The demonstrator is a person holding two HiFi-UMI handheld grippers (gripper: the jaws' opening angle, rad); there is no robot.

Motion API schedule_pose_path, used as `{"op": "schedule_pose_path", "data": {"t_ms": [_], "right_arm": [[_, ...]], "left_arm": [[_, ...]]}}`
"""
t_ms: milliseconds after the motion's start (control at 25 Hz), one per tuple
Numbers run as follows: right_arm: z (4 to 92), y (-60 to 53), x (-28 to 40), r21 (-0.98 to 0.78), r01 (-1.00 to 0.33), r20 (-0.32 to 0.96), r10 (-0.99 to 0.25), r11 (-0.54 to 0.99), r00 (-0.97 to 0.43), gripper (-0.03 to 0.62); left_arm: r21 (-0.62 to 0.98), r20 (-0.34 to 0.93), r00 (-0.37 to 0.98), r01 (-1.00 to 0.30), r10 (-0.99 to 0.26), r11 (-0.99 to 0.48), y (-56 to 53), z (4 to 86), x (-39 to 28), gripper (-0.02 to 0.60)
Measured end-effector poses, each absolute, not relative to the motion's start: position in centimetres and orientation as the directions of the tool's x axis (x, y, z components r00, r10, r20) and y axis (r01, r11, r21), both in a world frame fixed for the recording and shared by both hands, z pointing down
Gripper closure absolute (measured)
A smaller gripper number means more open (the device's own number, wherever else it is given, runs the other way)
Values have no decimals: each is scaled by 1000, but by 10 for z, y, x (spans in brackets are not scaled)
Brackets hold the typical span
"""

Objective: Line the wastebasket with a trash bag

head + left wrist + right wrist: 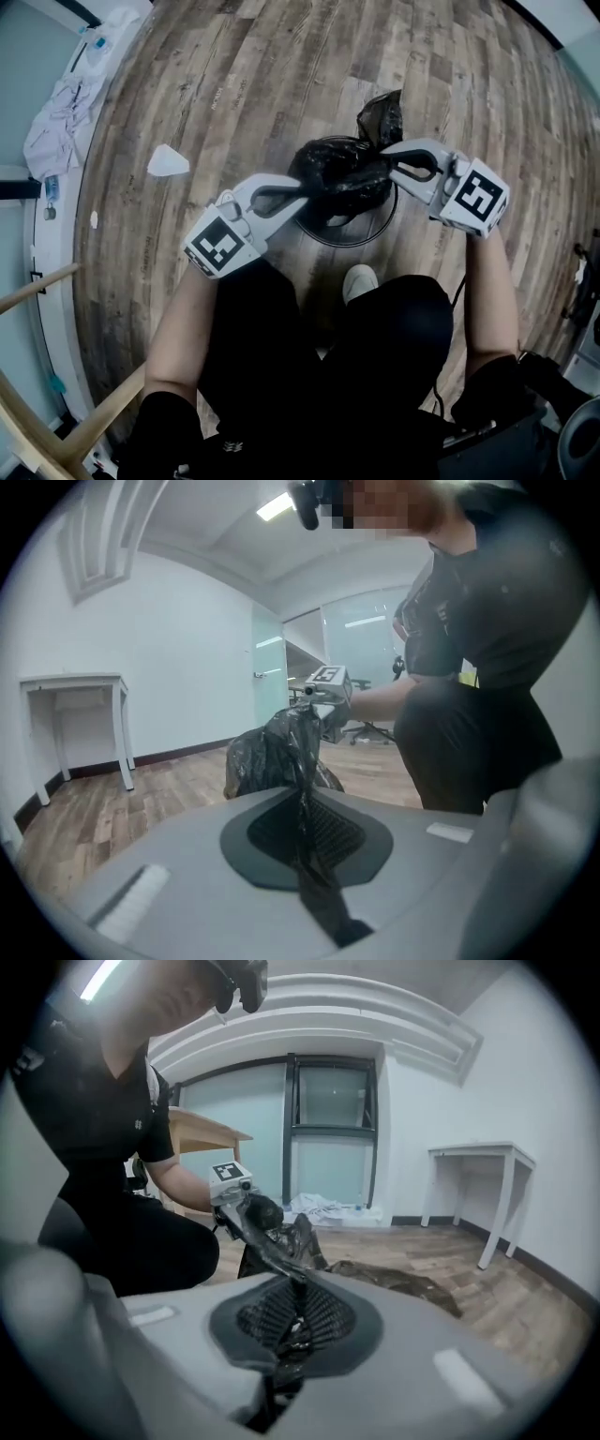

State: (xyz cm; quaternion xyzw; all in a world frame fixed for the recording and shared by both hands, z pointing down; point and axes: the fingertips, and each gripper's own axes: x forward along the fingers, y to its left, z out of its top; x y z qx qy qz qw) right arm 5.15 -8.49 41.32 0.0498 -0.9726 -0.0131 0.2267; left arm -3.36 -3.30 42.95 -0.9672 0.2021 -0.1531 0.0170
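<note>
A black trash bag (342,173) is bunched over the mouth of a round wire wastebasket (361,239) on the wooden floor. My left gripper (305,192) reaches in from the left and is shut on a fold of the bag. In the left gripper view a strip of black film (302,799) runs between its closed jaws. My right gripper (382,161) comes in from the right, shut on the bag's far edge, where a loose flap (380,117) sticks up. The right gripper view shows crumpled film (295,1288) pinched between its pads. Most of the basket is hidden under the bag.
A white scrap (167,161) lies on the floor to the left. Crumpled cloths (56,122) lie beside the curved wall at the far left. Wooden frame legs (56,441) stand at the bottom left. My shoe (358,281) is just in front of the basket. A white desk (478,1152) stands by the wall.
</note>
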Motion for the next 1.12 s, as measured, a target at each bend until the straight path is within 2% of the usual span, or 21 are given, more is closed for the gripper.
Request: {"op": "schedule_pose_path", "data": {"t_ms": [40,160,280,320,440,520,640,840,1040,1120], "right_arm": [[415,-82,53,42,-91,439,-100,995,-893,588],[421,-74,54,38,-81,446,-89,996,-891,589],[424,-70,54,38,-69,440,-79,997,-894,589],[424,-68,54,37,-63,437,-72,997,-897,589],[424,-61,52,38,-36,434,-49,999,-899,589],[423,-56,49,44,-18,434,-35,999,-900,589],[420,-47,44,54,16,436,-9,998,-900,589],[416,-32,38,54,77,453,45,996,-890,589],[419,-21,36,58,115,476,74,992,-876,589],[420,-19,36,63,114,474,71,991,-878,589]], "left_arm": [[-84,280,869,-400,-407,-913,-34,429,-38,572],[-62,260,861,-437,-438,-897,-37,430,-51,555],[30,181,855,-499,-487,-866,-41,417,-73,405],[69,149,846,-525,-511,-848,-43,411,-85,379],[126,48,811,-584,-583,-802,-55,388,-123,374],[111,42,808,-589,-588,-801,-66,378,-129,374],[81,129,853,-518,-506,-852,-82,380,-104,319],[158,121,909,-414,-398,-897,-112,383,-58,308],[193,145,921,-385,-362,-903,-133,391,-39,304],[217,205,929,-351,-309,-911,-129,404,-30,302]]}}
